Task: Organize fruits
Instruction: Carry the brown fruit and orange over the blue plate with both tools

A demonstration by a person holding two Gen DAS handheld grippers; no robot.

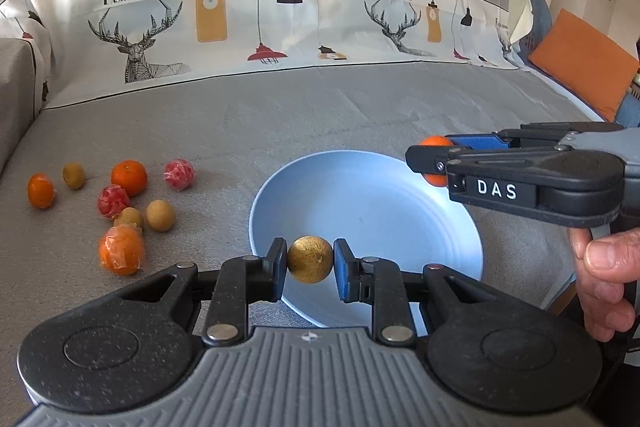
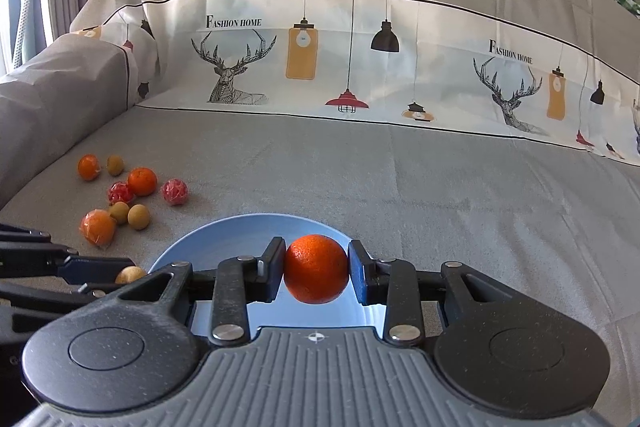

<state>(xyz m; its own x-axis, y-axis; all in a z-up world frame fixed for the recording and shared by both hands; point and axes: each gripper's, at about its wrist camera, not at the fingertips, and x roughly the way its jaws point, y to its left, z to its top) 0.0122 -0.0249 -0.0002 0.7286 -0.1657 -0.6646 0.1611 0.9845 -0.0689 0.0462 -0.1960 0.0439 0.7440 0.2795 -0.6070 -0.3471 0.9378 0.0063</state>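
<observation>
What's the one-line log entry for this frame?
left tool: shut on longan | right tool: shut on orange | both over blue plate, plate bare | eight fruits loose on sofa cover

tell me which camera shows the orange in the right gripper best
The right wrist view: the orange sits close and whole between the right gripper fingers, over the blue plate. The left wrist view shows only slivers of it behind the fingers.

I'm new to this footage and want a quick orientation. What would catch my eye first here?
Two fruits held over the light blue plate: the left tool pinches a small brown fruit at the plate's near rim, and the right tool grips an orange. Next, the loose fruit cluster on the grey sofa cover, left of the plate, some pieces in shiny wrap.
</observation>
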